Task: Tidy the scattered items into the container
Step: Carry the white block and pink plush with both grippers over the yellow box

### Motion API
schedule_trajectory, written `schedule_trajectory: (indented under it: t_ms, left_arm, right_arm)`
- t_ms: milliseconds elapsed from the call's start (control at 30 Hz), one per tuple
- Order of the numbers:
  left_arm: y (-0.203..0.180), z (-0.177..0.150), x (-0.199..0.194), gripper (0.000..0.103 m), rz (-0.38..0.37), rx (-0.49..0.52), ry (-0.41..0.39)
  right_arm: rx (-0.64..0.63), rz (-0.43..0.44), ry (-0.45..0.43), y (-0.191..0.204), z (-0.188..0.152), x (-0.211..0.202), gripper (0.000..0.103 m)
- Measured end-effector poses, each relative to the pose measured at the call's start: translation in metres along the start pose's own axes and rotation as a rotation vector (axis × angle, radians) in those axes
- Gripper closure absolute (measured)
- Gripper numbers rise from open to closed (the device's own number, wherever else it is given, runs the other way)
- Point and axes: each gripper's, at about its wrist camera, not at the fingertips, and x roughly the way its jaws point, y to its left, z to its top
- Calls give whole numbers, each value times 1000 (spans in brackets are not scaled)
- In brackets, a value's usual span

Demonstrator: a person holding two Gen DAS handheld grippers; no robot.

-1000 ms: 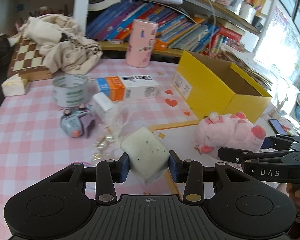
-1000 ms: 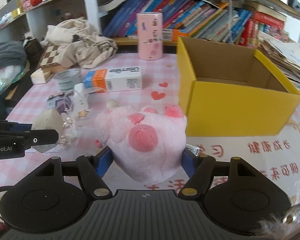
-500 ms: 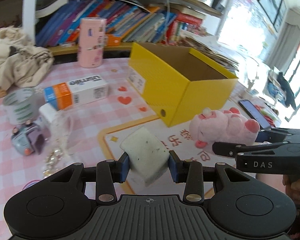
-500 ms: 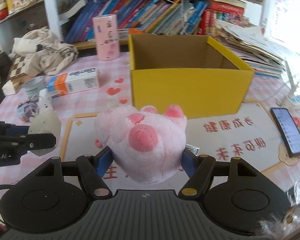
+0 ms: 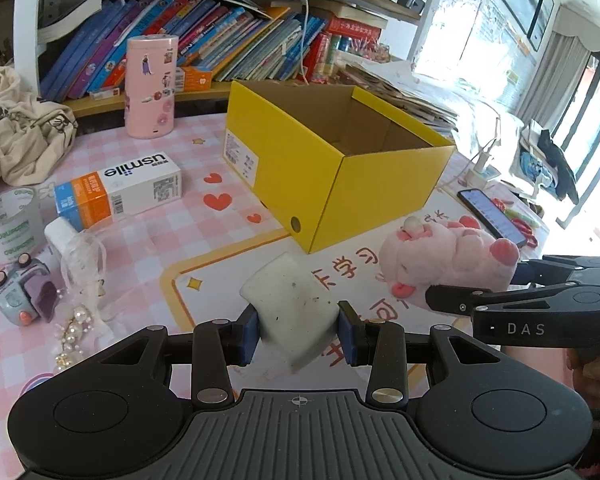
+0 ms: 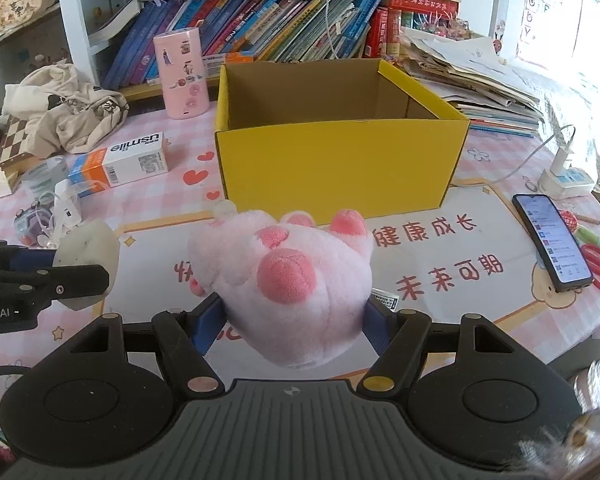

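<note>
Between the blue pads of the left gripper (image 5: 298,330), a white, speckled foam block (image 5: 292,312) sits pinched on two opposite faces, one corner pointing down, held above the printed table mat (image 5: 204,280). The right gripper (image 6: 294,322) clamps a pink plush paw toy (image 6: 284,280) at its sides, pads facing up and away. The open yellow cardboard box (image 6: 340,164) stands just beyond both loads, its near wall upright; its interior appears bare, though the floor is mostly hidden. To the far left lie an orange-and-white toothpaste carton (image 5: 118,190), a roll of clear tape (image 5: 8,224), a small grey-purple toy car (image 5: 24,294) and a string of pearl beads (image 5: 74,332). A black smartphone (image 6: 552,242) lies to the right, near the table edge. Bare mat separates grippers and box.
</note>
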Motion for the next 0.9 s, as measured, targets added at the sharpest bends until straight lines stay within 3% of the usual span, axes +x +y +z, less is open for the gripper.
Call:
schedule_trajectory:
  t_ms: [900]
  left_arm:
    - [-54, 31, 45, 65, -37, 65, 23]
  right_arm:
    - [41, -25, 18, -67, 10, 6, 34]
